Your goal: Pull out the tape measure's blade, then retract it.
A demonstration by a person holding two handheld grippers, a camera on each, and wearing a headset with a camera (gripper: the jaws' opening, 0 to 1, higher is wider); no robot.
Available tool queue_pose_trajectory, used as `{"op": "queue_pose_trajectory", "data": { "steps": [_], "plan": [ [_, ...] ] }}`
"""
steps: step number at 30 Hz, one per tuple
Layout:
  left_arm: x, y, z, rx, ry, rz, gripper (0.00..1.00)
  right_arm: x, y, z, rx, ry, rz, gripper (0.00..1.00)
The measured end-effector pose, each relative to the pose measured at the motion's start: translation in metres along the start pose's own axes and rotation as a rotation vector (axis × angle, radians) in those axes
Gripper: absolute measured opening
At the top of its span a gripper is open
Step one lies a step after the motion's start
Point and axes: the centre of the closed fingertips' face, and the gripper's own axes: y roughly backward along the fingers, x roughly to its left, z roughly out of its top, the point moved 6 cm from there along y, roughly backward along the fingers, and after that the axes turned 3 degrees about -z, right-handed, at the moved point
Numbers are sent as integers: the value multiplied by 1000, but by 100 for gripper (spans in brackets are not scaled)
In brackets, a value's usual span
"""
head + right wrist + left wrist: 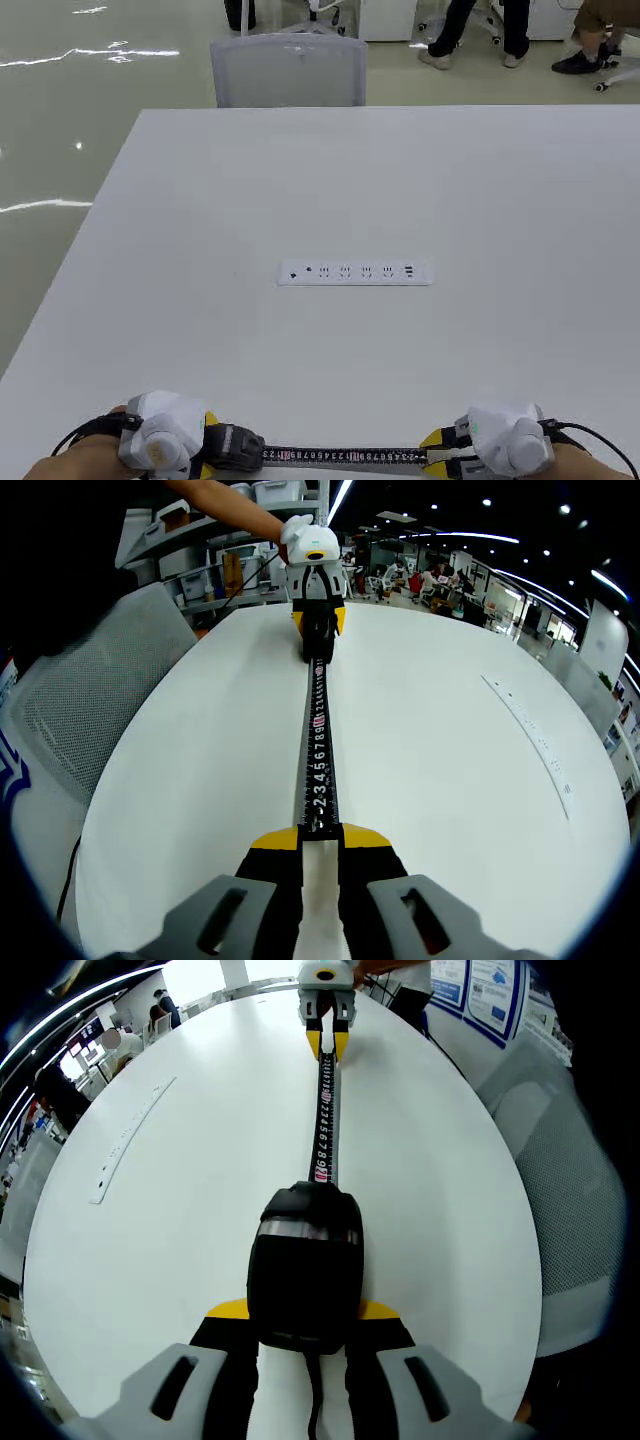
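A black tape measure case point(305, 1275) sits between the yellow-tipped fingers of my left gripper point(305, 1312), which is shut on it. Its dark numbered blade point(325, 1120) runs flat along the white table to my right gripper point(327, 1045). In the right gripper view the blade point(318, 755) ends between that gripper's yellow tips point(320, 838), which are shut on the blade's end. The head view shows the case point(233, 446) at the near left with the left gripper point(205, 447), the blade point(345, 457) stretched rightward, and the right gripper point(438, 456) at its end.
A white power strip point(355, 272) lies flat in the middle of the table point(380, 180). A grey mesh chair point(288, 70) stands at the far edge. People's legs show beyond it. The table's near edge is close to both grippers.
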Motion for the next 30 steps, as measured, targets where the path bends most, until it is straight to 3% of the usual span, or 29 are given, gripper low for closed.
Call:
{"op": "queue_pose_trajectory", "data": {
  "steps": [18,30],
  "plan": [
    [2,-1,-2,9,-4,-6,28,1,-9,-4,47,-11,21,13],
    [2,-3,-3,29,-5,-5,29,-2,-7,-4,58,-46,-3,15]
  ]
}}
